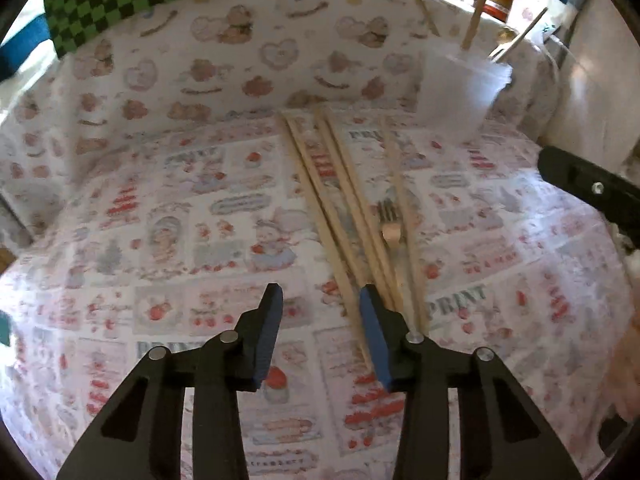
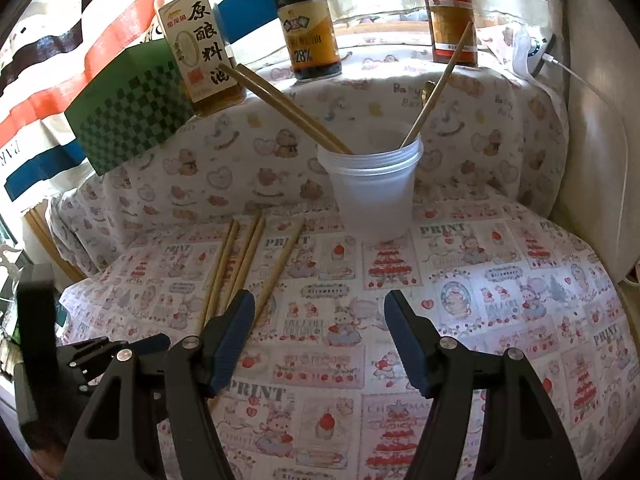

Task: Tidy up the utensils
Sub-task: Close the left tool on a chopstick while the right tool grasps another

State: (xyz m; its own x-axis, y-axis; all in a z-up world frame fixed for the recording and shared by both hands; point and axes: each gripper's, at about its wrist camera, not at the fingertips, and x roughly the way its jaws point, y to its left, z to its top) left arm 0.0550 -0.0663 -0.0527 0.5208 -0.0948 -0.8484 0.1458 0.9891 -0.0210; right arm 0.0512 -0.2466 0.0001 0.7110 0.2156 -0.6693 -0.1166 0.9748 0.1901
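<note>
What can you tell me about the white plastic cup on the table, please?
The white plastic cup is translucent, with a ribbed rim band and walls that taper toward the base. It stands upright on the printed tablecloth, toward the back of the table, in front of the bottles. Wooden chopsticks lean out of it to the left and another stick to the right. More chopsticks lie on the cloth to its left, apart from it. Neither tool touches it.
</note>
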